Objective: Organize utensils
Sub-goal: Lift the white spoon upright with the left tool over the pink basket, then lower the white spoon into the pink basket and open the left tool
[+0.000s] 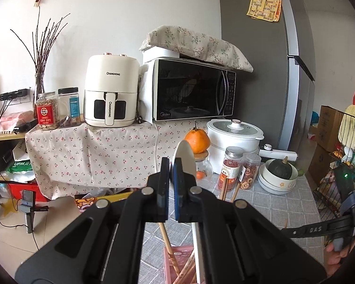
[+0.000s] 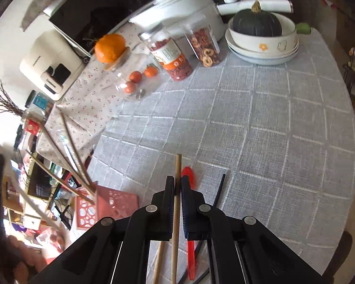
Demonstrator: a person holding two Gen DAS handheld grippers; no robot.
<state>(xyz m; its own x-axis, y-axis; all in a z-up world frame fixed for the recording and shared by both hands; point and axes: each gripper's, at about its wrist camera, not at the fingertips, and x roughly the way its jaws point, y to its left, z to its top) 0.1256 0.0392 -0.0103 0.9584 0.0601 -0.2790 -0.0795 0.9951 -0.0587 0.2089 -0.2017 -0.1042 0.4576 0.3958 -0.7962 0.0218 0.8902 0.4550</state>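
My left gripper (image 1: 170,165) is shut on a white spoon (image 1: 185,156), whose bowl sticks up past the fingertips. The spoon's handle runs down beside a pink basket (image 1: 175,258) holding several wooden chopsticks (image 1: 169,243). My right gripper (image 2: 177,182) is shut on a single wooden chopstick (image 2: 178,165) above the grey checked tablecloth (image 2: 260,130). Under it lie a red spoon (image 2: 189,175), a black chopstick (image 2: 219,189) and another wooden chopstick (image 2: 159,260). In the right wrist view the pink basket (image 2: 117,201) is to the left, with chopsticks (image 2: 71,139) leaning out of it.
At the table's far side stand a white pot (image 2: 177,7), two snack jars (image 2: 172,54), a glass jar topped by an orange (image 2: 110,47), and stacked bowls with a dark squash (image 2: 256,24). A microwave (image 1: 191,92) and an air fryer (image 1: 110,92) stand behind. A wire rack (image 1: 338,177) is at the right.
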